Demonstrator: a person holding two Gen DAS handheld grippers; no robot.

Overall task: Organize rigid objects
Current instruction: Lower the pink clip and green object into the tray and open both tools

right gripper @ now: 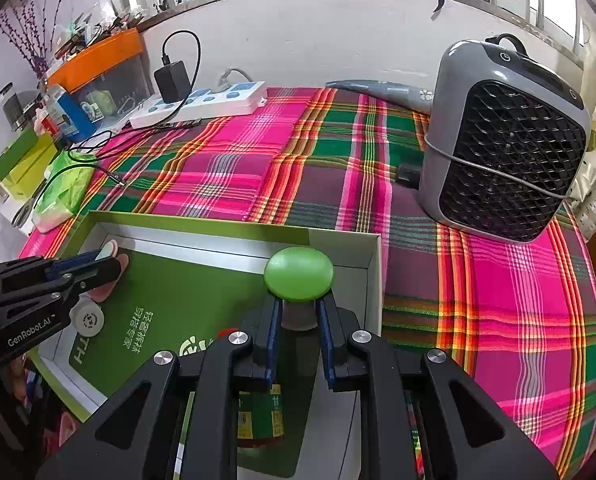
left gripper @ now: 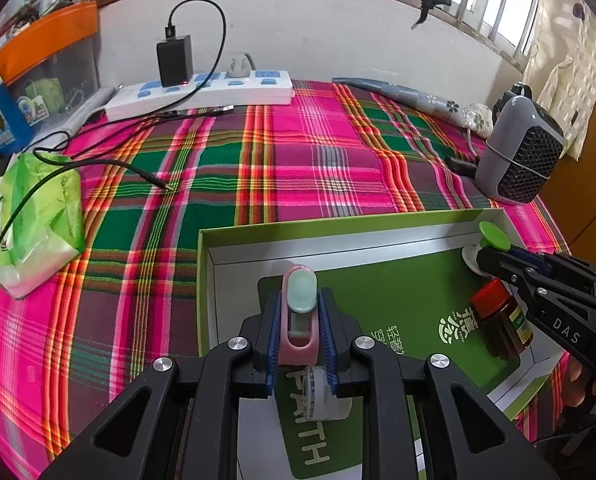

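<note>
A shallow green-rimmed box (left gripper: 337, 226) with a green card inside lies on the plaid cloth. Over its left part my left gripper (left gripper: 301, 300) is shut on a pink holder (left gripper: 299, 336) with a mint-green oval top. A white round roll (left gripper: 321, 394) lies beneath it. At the box's far right corner my right gripper (right gripper: 299, 308) is shut on the pale stem of a green-domed knob (right gripper: 299, 273), which stands upright. A brown bottle with a red cap (left gripper: 501, 324) lies in the box by the right gripper (left gripper: 485, 254). In the right wrist view, the left gripper (right gripper: 110, 268) shows at the left.
A grey fan heater (right gripper: 505, 140) stands on the cloth right of the box. A white power strip (left gripper: 202, 92) with a black charger lies along the back wall, and its cable (left gripper: 98, 164) trails forward. A green tissue pack (left gripper: 38, 216) lies at the left edge. Bins crowd the far left.
</note>
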